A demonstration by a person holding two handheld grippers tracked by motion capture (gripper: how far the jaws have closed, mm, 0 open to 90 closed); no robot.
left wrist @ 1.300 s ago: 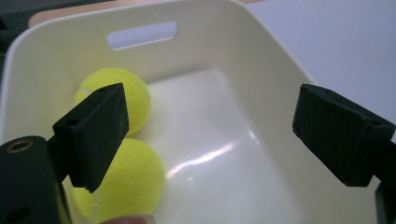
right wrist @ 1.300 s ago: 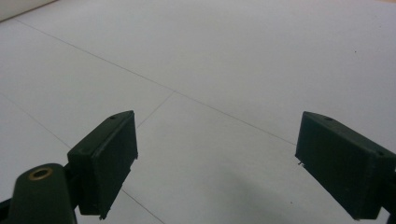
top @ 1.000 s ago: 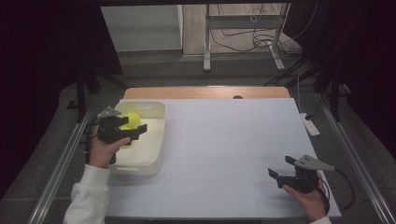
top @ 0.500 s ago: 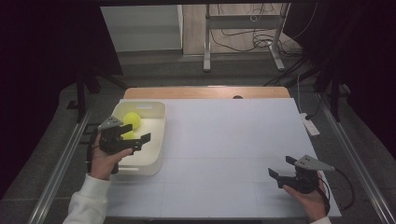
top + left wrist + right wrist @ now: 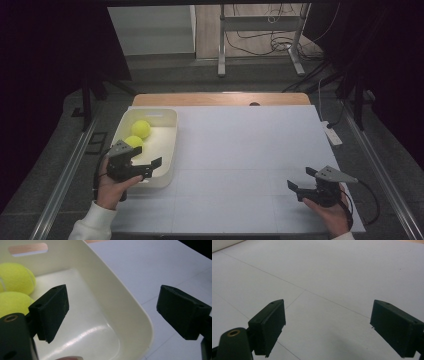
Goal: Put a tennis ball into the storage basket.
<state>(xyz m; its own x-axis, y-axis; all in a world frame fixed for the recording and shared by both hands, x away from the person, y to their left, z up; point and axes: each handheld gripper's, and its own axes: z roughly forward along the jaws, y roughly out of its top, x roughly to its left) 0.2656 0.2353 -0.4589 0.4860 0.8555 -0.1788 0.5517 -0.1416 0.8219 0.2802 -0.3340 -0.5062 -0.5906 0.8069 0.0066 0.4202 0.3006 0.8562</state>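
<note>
1. L gripper (image 5: 150,169), lower left of the high view, hangs over the cream bin (image 5: 167,150) w/ jaws spread and empty; one jaw sits inside the wall, one outside. Dropping lower could knock or tip the bin.
2. Two tennis balls (image 5: 137,135) lie touching at the bin's far end, left edge of the L gripper view (image 5: 15,287); a nudge would likely roll them apart.
3. R gripper (image 5: 302,187), lower right, jaws spread, nothing between them, over bare white tabletop (image 5: 240,150); little risk there.
</note>
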